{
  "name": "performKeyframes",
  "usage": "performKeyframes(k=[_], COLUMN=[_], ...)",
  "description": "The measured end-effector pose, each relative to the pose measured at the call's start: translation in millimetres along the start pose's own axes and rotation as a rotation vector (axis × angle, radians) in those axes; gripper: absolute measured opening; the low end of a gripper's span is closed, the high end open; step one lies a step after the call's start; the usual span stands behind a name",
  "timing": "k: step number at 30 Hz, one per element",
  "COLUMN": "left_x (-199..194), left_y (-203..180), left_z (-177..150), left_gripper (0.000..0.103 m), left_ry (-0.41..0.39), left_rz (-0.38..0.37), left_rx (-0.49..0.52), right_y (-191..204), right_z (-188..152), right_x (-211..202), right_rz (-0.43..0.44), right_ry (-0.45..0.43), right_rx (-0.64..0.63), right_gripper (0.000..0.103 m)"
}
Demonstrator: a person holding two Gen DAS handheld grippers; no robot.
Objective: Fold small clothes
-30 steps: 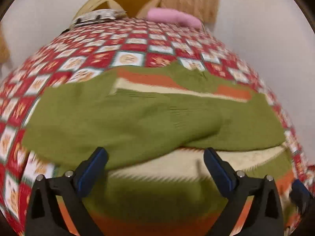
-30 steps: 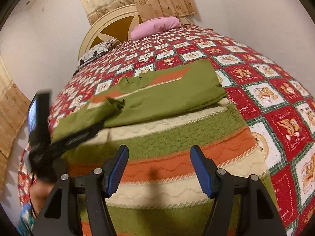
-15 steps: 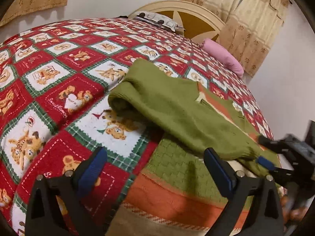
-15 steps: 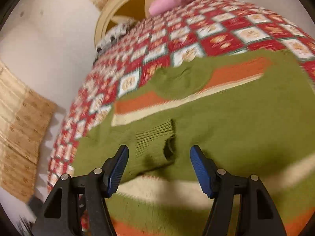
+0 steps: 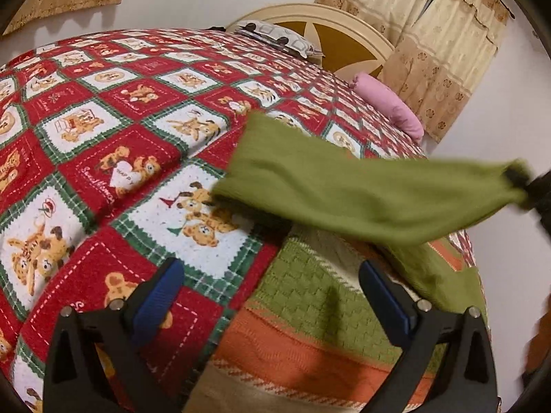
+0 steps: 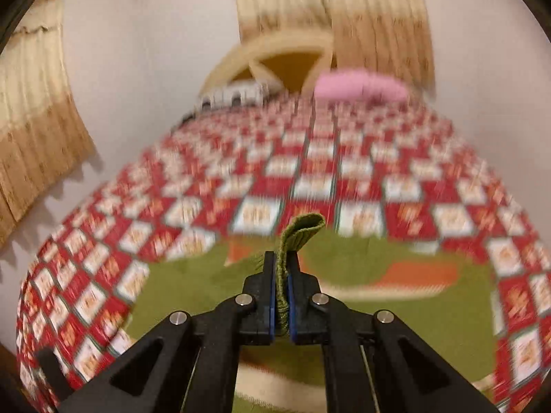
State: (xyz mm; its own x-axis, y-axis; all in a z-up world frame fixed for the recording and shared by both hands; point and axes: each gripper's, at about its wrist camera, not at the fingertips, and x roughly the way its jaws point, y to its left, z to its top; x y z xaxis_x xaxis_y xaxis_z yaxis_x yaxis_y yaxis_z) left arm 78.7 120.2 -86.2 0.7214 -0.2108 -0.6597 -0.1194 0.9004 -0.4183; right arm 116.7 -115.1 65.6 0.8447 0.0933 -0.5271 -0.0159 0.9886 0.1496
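A small knitted sweater (image 5: 310,313), green with orange and cream stripes, lies on the red patchwork bedspread (image 5: 103,158). My right gripper (image 6: 281,275) is shut on the ribbed cuff (image 6: 303,230) of its green sleeve. In the left wrist view that sleeve (image 5: 361,196) is lifted and stretched to the right, with the right gripper (image 5: 532,189) at its end. My left gripper (image 5: 272,296) is open and empty, low over the sweater's left edge. The right wrist view is blurred.
A pink pillow (image 5: 389,106) and a patterned pillow (image 5: 275,34) lie by the cream headboard (image 5: 330,34). Beige curtains (image 5: 440,48) hang behind. White walls stand on both sides of the bed.
My right gripper has shut on the sleeve cuff and lifted the sleeve up and to the right. My left gripper stays open at the sweater's left edge.
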Motion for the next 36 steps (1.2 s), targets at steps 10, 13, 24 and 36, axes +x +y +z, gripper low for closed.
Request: performKeyframes(k=[10,13,24,36], left_x=[0.1,0.3,0.2,-11.6], left_y=[-1.6,-2.2,-2.1,-41.6], left_z=[-0.4,-0.6,-0.4,25.9], left_gripper=[0.103,0.103,0.103,0.103], left_ry=[0.005,0.006,0.009,-0.019], left_rz=[0.015,0.019,0.023,0.015], left_rx=[0.01,0.013,0.017,0.121], right_y=[-84.8,-111.9,-195.9,-136.9], right_z=[-5.6,-35.6,-119.3,-111.0], right_x=[-40.5,-19.1,0.9,-30.7], right_rz=[-0.154,-0.223,-0.381,-0.252], right_ry=[-0.044,0.039,0.245,0.164], right_rx=[0.017,0.027,0.196,0.07], right_gripper=[0.005,0.005,0.024,0.025])
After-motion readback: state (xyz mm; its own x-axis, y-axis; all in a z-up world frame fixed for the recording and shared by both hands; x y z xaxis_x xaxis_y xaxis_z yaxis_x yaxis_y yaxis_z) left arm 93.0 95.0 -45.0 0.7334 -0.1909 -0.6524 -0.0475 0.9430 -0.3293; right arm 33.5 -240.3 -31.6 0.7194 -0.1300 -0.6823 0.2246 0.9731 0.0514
